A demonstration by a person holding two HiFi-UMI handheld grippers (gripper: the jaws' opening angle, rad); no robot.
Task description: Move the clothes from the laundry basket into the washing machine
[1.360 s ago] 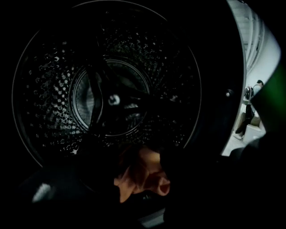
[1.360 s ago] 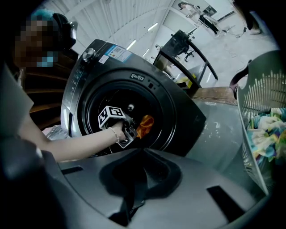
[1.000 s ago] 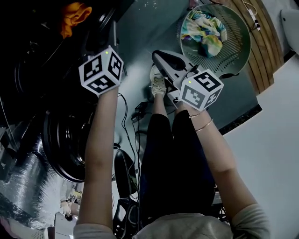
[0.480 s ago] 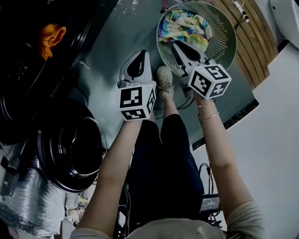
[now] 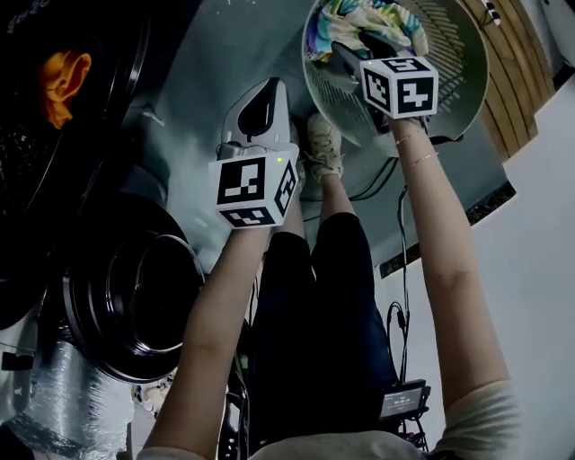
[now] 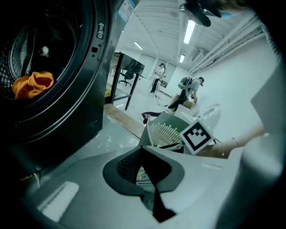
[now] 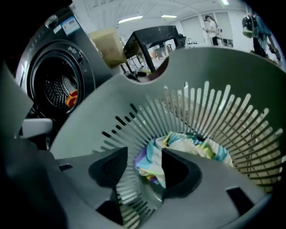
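The round grey laundry basket (image 5: 467, 81) holds a striped, many-coloured cloth (image 5: 359, 18). My right gripper (image 5: 355, 49) reaches down into the basket, its jaws open and just now opening. The cloth (image 7: 178, 147) lies beyond and between its fingertips, which do not press on it. My left gripper (image 5: 269, 85) hangs over the floor left of the basket, shut and empty. In the left gripper view its jaws (image 6: 143, 150) point at the basket (image 6: 163, 129). An orange cloth (image 5: 63, 81) lies inside the washing machine drum (image 6: 33, 84).
The washing machine's round door (image 5: 135, 296) stands open at lower left. The person's legs and shoe (image 5: 323, 148) stand between machine and basket. Cables (image 5: 395, 305) trail on the floor. A wooden strip (image 5: 512, 90) runs behind the basket. People (image 6: 187, 89) and a black table (image 6: 129, 76) are far off.
Both grippers have swung from the machine side toward the basket. The right one has sunk into the basket and opened its jaws. The left one has shut.
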